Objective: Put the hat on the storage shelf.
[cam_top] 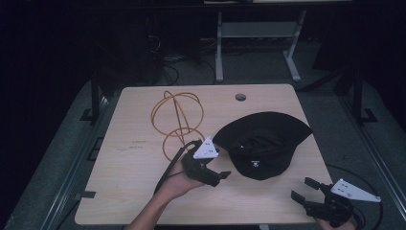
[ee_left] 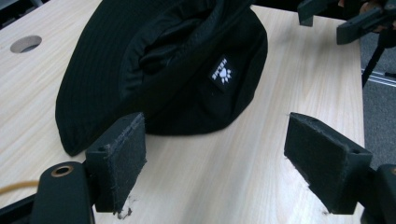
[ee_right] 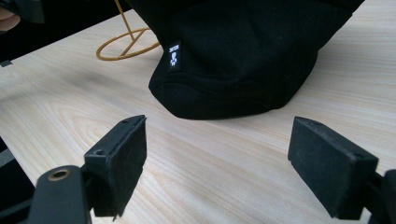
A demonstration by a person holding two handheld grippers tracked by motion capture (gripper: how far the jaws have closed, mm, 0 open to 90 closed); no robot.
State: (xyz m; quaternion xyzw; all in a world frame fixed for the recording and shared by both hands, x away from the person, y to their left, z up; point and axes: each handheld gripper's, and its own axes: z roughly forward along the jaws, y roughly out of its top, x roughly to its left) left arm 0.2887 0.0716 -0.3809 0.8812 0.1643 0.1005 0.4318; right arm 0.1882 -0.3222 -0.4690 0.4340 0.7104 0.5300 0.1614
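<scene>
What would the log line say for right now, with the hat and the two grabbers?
left gripper: open, beside black hat, not touching | right gripper: open, apart from hat | hat: on table | wire stand: behind left gripper

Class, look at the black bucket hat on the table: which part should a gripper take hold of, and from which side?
Probably the brim of the black hat, from the left gripper side. There the brim lies as a thin flap near the table, slim enough for open fingers; the crown is bulky and slumped.

Wood table [cam_top: 143, 187]: black hat [cam_top: 263, 143], wire stand [cam_top: 177, 122].
</scene>
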